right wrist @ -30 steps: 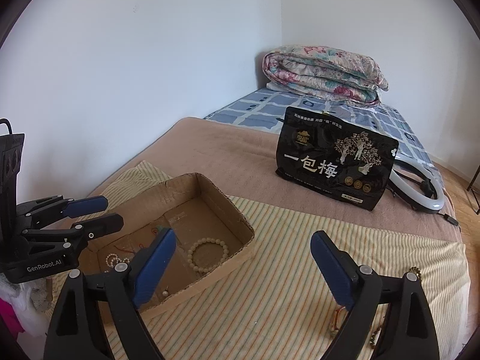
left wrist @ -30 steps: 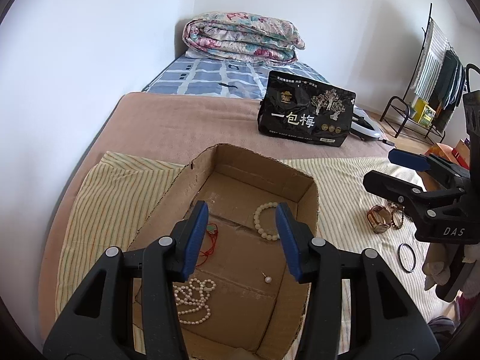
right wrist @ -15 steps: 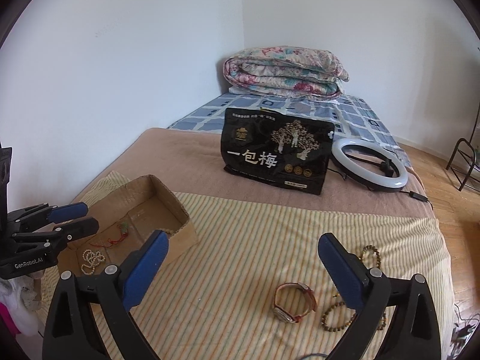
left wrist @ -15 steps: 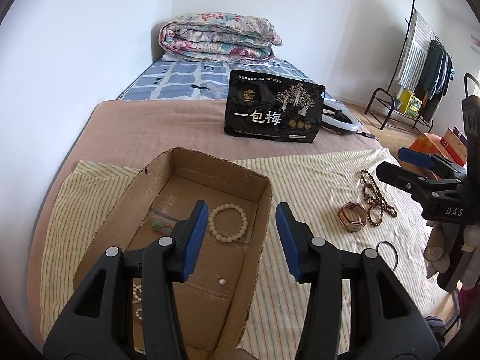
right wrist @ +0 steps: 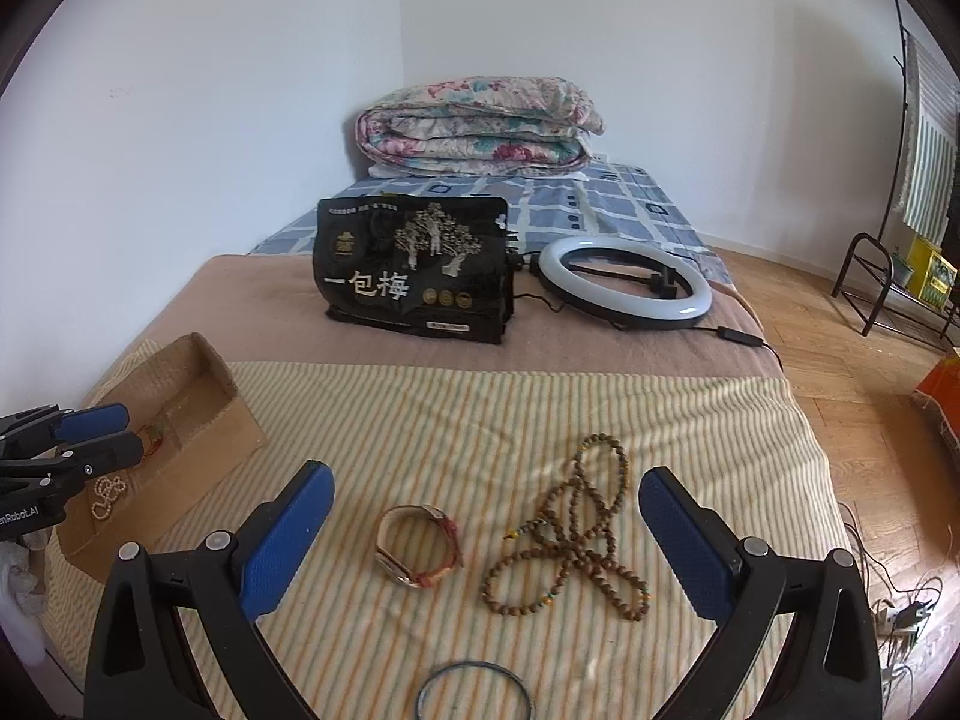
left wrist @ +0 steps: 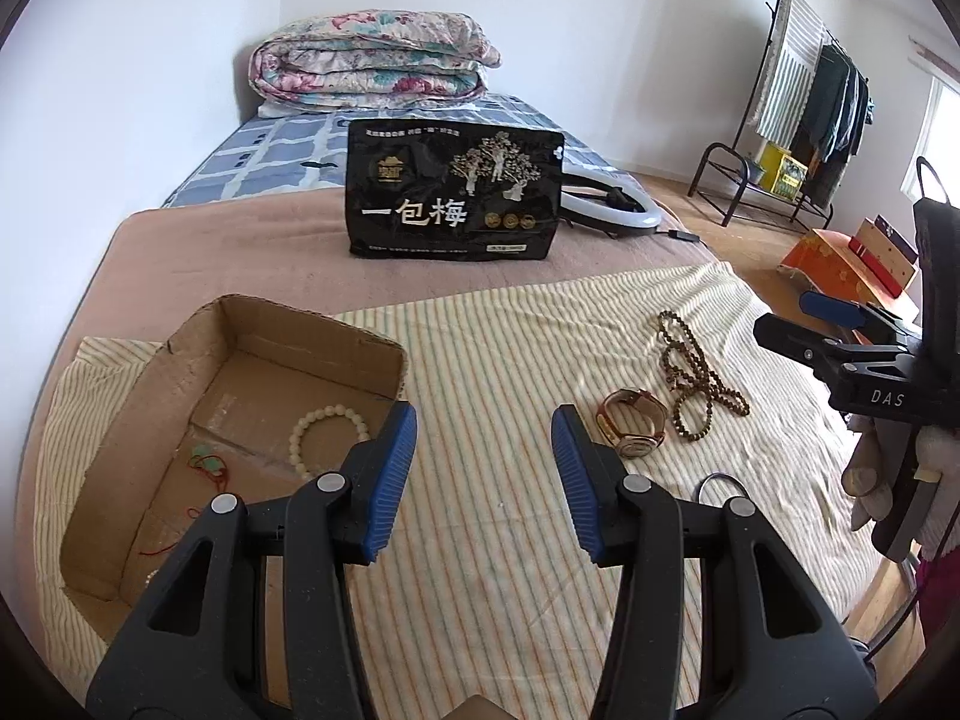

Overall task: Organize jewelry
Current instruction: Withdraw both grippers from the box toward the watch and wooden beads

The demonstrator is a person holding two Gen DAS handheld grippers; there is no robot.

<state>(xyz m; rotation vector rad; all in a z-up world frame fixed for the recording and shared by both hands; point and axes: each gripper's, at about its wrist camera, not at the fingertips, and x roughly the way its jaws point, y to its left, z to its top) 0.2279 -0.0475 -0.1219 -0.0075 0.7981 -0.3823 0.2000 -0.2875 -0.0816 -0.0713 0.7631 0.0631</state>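
My left gripper (left wrist: 483, 426) hangs open and empty over the striped cloth (left wrist: 510, 336), just right of the cardboard box (left wrist: 372, 348). In the box lie a white bead bracelet (left wrist: 300, 432) and a green pendant on red cord (left wrist: 204, 462). My right gripper (right wrist: 486, 480) stands wide open with nothing in it. A watch (right wrist: 420, 546) and a long brown bead strand (right wrist: 576, 534) lie on the cloth below and ahead of it. Nearer the camera lies a thin dark bangle (right wrist: 474, 690). A pearl string (right wrist: 108, 495) shows in the box behind the left gripper (right wrist: 126, 431).
A black printed bag (left wrist: 456, 192) stands on the brown blanket behind the cloth. A ring light (right wrist: 624, 276) with its cable lies beside it. A folded quilt (left wrist: 372, 66) sits at the bed's head. The bed edge, wooden floor and a clothes rack (left wrist: 810, 90) lie to the right.
Both grippers have swung right across the bed. The box slid from centre to the left in the left view. The watch and beads came into the right view, whose jaws spread slightly wider.
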